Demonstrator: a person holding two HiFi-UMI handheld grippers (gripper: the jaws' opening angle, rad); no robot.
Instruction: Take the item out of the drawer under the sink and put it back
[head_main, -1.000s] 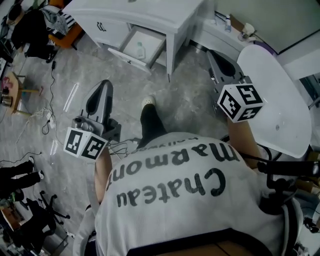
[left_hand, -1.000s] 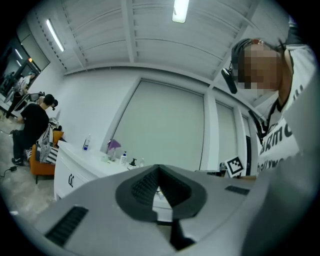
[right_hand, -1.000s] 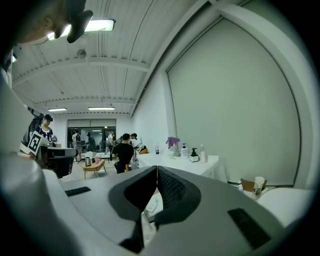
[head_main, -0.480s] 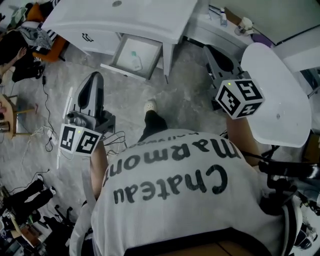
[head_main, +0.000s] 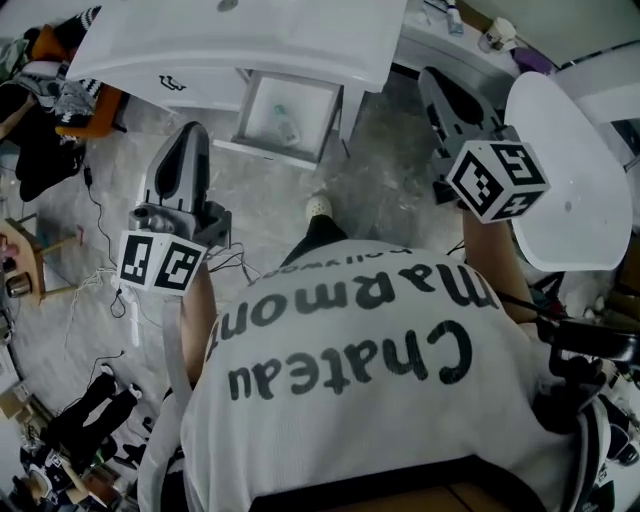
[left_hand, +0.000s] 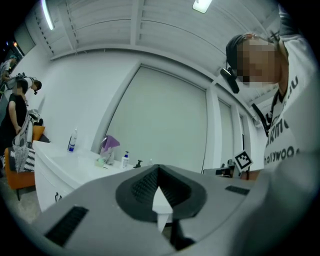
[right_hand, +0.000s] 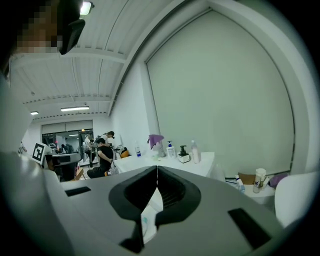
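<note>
A white vanity (head_main: 250, 40) stands ahead on the floor, its drawer (head_main: 262, 135) pulled out. A small clear bottle (head_main: 288, 128) lies inside the drawer. My left gripper (head_main: 190, 135) is held up at the left, short of the drawer, jaws shut and empty. My right gripper (head_main: 437, 78) is raised at the right, also shut with nothing in it. In the left gripper view the left gripper (left_hand: 159, 167) has its jaws meeting, and the vanity top (left_hand: 60, 165) lies beyond. In the right gripper view the right gripper (right_hand: 157, 167) is likewise closed.
A white rounded table (head_main: 565, 170) stands at the right. Cables (head_main: 100, 240) trail over the grey floor at the left, near an orange chair with clothes (head_main: 60, 90). Bottles (right_hand: 181, 152) stand on the counter. My shoe (head_main: 320, 205) is just before the drawer. People (right_hand: 102, 155) are at the room's far side.
I have stepped closer to the vanity, so the open drawer sits nearer. Both grippers travelled along with me and stayed shut.
</note>
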